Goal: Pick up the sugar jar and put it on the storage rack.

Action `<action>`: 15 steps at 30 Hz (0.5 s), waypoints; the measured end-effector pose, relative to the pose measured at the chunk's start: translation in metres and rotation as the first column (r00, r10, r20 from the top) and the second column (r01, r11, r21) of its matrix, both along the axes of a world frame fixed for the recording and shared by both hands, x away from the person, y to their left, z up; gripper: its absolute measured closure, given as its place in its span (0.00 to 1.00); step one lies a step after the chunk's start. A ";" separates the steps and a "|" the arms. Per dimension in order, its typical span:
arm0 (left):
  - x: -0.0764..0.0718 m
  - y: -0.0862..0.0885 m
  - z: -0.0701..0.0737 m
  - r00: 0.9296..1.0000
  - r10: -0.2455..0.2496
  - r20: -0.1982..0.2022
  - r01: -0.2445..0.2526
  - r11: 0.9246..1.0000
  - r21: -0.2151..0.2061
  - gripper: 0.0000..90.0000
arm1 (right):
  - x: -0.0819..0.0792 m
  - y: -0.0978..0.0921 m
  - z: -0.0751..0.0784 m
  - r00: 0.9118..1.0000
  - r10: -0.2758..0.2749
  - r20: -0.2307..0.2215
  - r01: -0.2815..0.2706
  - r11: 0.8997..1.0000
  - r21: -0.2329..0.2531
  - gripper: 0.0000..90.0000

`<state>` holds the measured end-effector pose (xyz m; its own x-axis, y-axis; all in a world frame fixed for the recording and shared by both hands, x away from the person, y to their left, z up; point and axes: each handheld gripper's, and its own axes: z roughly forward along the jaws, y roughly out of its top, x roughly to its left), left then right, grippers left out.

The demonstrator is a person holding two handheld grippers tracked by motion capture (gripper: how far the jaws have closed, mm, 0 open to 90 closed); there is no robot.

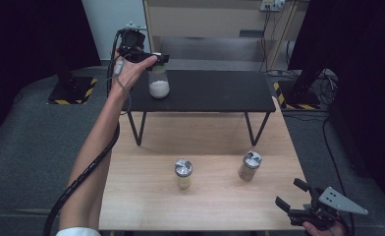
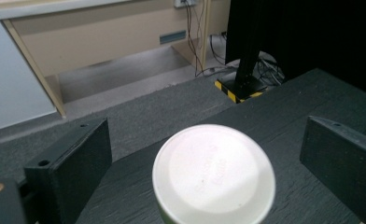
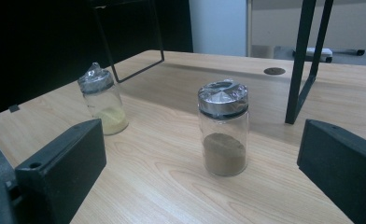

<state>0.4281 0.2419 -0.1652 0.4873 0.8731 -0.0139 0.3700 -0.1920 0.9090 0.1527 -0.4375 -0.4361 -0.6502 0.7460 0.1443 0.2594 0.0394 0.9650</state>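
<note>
two jars on wooden table

Soft light from above is falling evenly on the wooden table, while the corners and both sides of the high view are sinking into near black, and the black shelf is throwing a faint shadow onto the wood beneath it. In the left gripper view the white lid is glowing pale and slightly overexposed, its embossed lettering blurring, and the near jaws are looking soft. In the right gripper view the brown-powder jar is showing sharply with small glints on its wrapped cap, while the background is going hazy.
</note>
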 end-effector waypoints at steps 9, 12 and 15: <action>-0.015 0.001 0.015 0.998 -0.029 0.059 0.030 1.000 -0.009 0.02 | 0.000 0.001 0.000 1.000 0.000 0.001 0.000 1.000 -0.003 0.02; -0.021 0.003 0.020 0.996 -0.041 0.074 0.043 0.999 -0.025 0.02 | 0.000 0.001 0.001 1.000 0.002 0.001 -0.002 1.000 -0.006 0.02; -0.027 0.003 0.024 0.994 -0.055 0.091 0.058 0.998 -0.026 0.02 | 0.000 0.001 0.001 1.000 0.003 0.001 -0.003 1.000 -0.004 0.02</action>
<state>0.4009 0.2451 -0.1414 0.5364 0.8439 0.0075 0.2759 -0.1838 0.9434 0.1526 -0.4363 -0.4354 -0.6526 0.7445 0.1409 0.2586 0.0441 0.9650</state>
